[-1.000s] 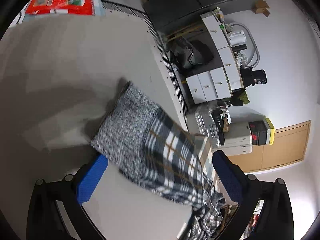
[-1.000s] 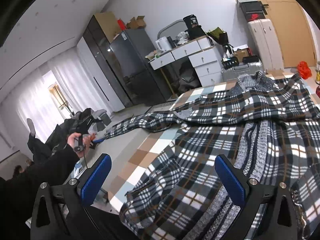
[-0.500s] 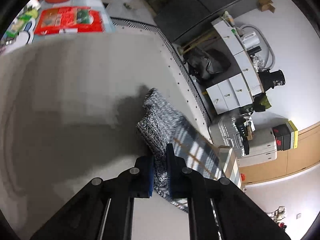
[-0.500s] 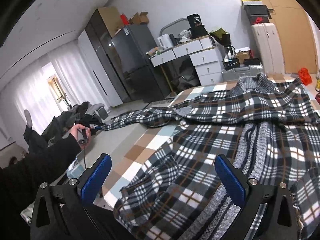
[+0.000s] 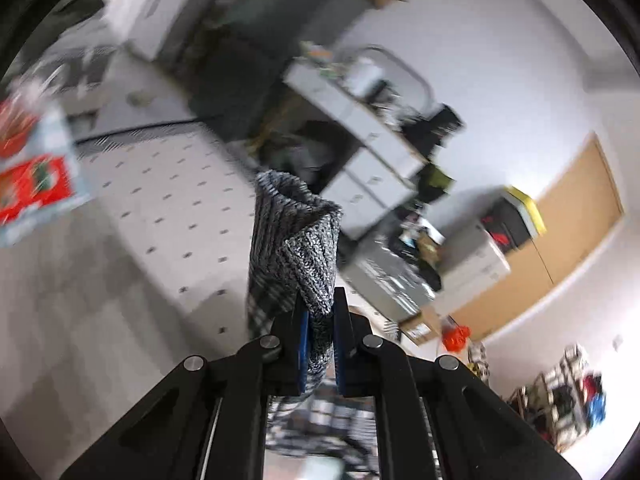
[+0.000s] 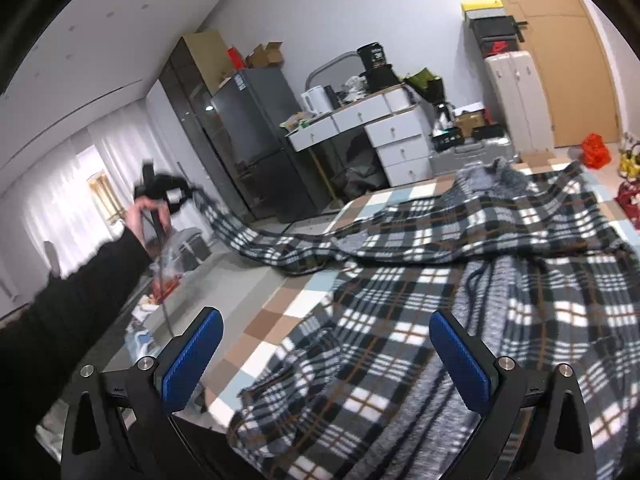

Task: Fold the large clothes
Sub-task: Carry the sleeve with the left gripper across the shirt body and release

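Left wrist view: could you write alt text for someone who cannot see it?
The left gripper has its jaws shut on the grey knitted cuff of a plaid garment, holding it up in front of the camera. Behind it, blurred, are a white drawer unit, a suitcase and a wooden door.

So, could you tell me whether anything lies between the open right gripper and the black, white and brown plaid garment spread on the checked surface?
Nothing visible does. The right gripper hovers open directly over the plaid garment, with only air between its blue pads and the cloth.
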A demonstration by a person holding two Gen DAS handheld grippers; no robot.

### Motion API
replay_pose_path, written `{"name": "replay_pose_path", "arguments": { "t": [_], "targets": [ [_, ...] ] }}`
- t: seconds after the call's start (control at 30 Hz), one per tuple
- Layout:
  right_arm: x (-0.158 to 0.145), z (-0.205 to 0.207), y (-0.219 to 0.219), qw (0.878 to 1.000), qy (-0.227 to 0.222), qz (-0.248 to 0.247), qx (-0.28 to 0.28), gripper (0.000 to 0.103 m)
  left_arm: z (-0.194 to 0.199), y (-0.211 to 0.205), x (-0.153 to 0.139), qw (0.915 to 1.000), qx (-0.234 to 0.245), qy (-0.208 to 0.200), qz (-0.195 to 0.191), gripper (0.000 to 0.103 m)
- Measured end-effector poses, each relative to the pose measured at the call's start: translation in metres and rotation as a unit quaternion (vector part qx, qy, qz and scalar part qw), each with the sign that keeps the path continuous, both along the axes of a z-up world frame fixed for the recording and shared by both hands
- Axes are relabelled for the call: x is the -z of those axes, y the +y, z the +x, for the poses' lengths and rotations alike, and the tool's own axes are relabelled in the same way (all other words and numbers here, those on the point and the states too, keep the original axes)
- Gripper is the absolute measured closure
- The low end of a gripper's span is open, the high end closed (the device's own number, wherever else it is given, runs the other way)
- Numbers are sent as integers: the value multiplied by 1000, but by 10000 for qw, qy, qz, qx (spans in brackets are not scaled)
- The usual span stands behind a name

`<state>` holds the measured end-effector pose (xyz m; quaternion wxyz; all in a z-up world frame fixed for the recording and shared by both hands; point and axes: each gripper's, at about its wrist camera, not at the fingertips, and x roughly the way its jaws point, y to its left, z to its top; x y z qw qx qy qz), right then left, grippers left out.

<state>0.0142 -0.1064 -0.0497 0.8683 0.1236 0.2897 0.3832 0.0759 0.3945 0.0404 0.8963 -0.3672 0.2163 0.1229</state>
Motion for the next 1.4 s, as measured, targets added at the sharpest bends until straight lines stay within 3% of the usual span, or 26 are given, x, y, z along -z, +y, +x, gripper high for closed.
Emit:
{"name": "replay_pose_path", "arguments": {
  "t": [0.17,0.37,0.47,0.6,0.8,0.93,1.07,1.17,1.23,1.27,1.3,1.33,1.37,1.4],
  "targets": [
    [-1,6,-21,9992,40,-70,387,0,45,-97,-38,9947,961,-222,292,98],
    [6,32,-72,9892,531,-18,1368,0,87,-246,-45,9723,2206,-45,769,98],
    [11,44,-107,9791,931,296,1781,0,109,-303,-29,9601,2707,141,693,98],
    [13,53,-158,9622,1260,655,2322,0,131,-375,15,9412,3289,464,616,98],
    [-4,45,-216,9426,868,886,3099,0,141,-458,99,9129,3912,1061,481,98],
    [-5,44,-225,9411,882,1073,3083,0,144,-485,156,8960,4117,1623,368,98],
    [-7,42,-220,9466,819,1020,2947,0,139,-488,165,8913,4220,1618,360,98],
    [-8,43,-213,9507,756,939,2858,0,148,-491,160,8658,4681,1763,-142,76],
    [-8,43,-210,9512,759,920,2845,0,145,-487,149,8437,5077,1630,-623,68],
    [-7,43,-210,9512,782,919,2840,0,147,-488,140,8380,5185,1556,-682,62],
    [-6,43,-209,9511,808,926,2835,0,144,-480,131,8337,5288,1424,-716,46],
    [-5,43,-209,9507,832,935,2838,0,137,-467,124,8310,5364,1280,-736,38],
    [-4,43,-209,9499,860,949,2850,0,133,-453,116,8348,5346,1131,-668,38],
    [-4,43,-208,9495,888,969,2849,0,130,-441,108,8445,5232,1029,-497,38]
  ]
}}
